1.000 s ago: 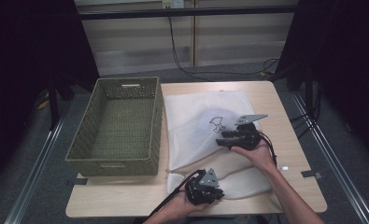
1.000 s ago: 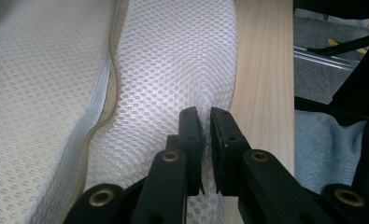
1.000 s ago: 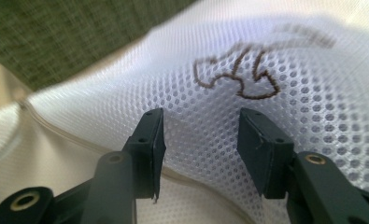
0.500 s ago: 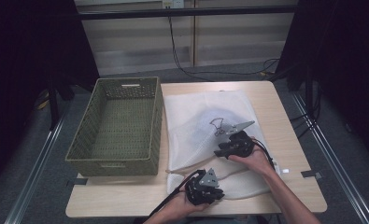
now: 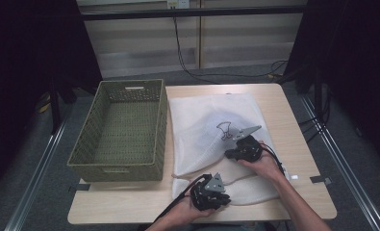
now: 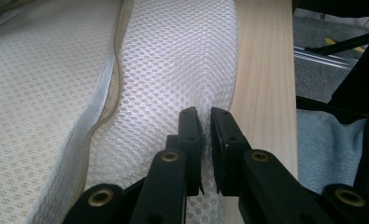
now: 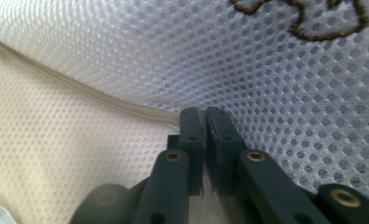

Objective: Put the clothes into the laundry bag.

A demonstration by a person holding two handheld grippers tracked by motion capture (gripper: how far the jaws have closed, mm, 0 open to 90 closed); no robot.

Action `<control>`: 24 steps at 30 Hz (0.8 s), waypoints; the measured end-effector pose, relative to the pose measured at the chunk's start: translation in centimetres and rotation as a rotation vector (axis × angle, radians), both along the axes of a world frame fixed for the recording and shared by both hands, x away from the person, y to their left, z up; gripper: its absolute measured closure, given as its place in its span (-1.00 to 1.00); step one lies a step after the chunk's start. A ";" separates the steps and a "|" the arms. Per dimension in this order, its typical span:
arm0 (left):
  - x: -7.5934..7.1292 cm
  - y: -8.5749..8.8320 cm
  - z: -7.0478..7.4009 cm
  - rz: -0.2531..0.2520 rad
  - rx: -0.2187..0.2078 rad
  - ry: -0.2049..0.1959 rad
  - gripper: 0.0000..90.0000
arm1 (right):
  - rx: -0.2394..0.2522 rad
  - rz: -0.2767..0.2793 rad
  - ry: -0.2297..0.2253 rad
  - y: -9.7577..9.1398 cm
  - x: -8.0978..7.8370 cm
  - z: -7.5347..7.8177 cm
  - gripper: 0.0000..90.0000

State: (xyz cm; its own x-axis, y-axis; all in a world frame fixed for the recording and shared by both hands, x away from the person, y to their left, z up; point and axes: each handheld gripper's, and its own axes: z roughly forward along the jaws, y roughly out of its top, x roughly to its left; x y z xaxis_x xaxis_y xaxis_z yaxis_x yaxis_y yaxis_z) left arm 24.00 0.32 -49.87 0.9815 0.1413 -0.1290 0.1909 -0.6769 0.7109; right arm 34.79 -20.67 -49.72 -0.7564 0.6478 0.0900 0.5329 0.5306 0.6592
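**Both jaws pinched on the mesh bag — watch for a slip**

Starting at the left of the high view: the green woven basket [image 5: 118, 130] sits on the left half of the table [image 5: 293, 110], and I see nothing inside it, just its woven floor. Next to it, touching or nearly touching its right wall, the white mesh laundry bag [image 5: 211, 120] lies flat across the middle and right of the table, a dark stitched motif near its centre.

At lower centre, my left gripper [image 5: 208, 195] has its jaws closed down on the bag's near edge; in the left gripper view the pads [image 6: 191, 135] squeeze a fold of mesh right beside the table's wooden edge. To the right, my right gripper [image 5: 240, 150] has just been closing, and in the right gripper view its jaws now stand almost together with the mesh and the zipper seam [image 7: 88, 98] caught at the tips [image 7: 217, 123].

Risks as I judge them: the right pinch looks thin, only a lip of fabric, so a quick lift could pull it free. If I drag sideways towards the basket, the slack mesh may snag on the rim. And whether the bag holds anything, I cannot tell; a loose load would sag it.
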 end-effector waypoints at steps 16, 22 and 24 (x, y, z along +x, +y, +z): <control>0.2 0.1 -0.2 0.011 -0.014 -0.019 0.85 | 0.169 -0.043 -0.003 -1.4 -0.3 2.8 0.99; -0.1 0.1 -0.1 0.016 -0.010 -0.042 0.85 | 0.237 -0.016 -0.024 -1.7 -1.5 4.5 0.99; -0.2 0.1 -0.2 0.022 -0.018 -0.046 0.85 | 0.252 0.006 -0.031 -1.8 -1.9 4.9 0.99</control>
